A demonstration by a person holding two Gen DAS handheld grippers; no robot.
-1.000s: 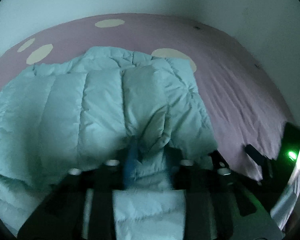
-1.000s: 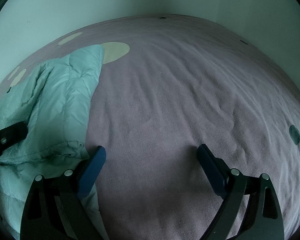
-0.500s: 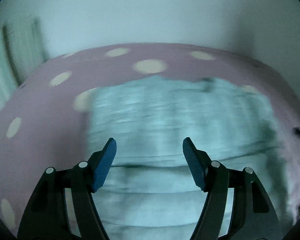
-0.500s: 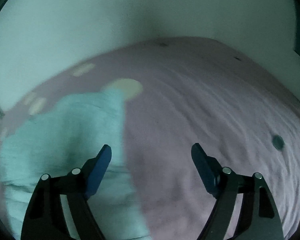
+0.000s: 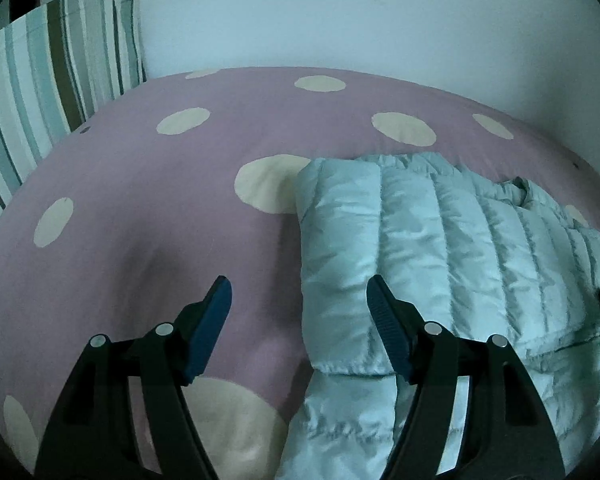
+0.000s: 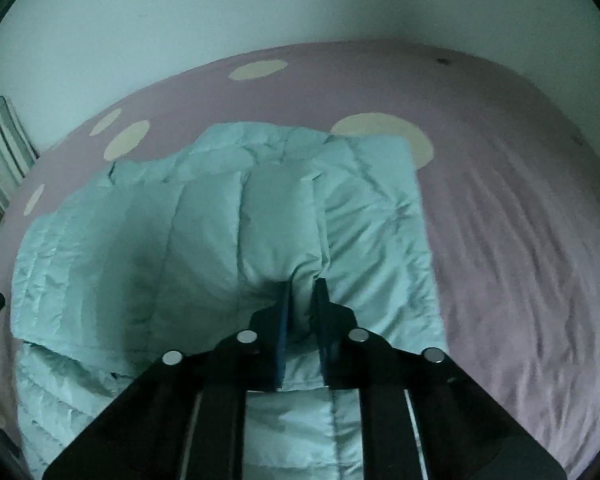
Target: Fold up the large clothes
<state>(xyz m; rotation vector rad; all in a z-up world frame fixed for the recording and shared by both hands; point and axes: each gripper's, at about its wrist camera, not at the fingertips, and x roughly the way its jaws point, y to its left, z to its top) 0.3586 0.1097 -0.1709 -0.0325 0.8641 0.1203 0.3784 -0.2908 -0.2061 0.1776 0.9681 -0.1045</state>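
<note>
Clamped by the right gripper [image 6: 300,292] is a pinch of the soft, puffy, probably slippery quilted jacket [image 6: 228,240] lying folded on the spotted bedspread [image 5: 148,208], while the left gripper [image 5: 296,300] is held apart above its edge, empty.

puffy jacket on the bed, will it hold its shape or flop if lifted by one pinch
The puffy jacket will likely flop and sag: it bunches softly where the right claw pinches it. Its quilted padding suggests it is light. The smooth shell may slip.
</note>
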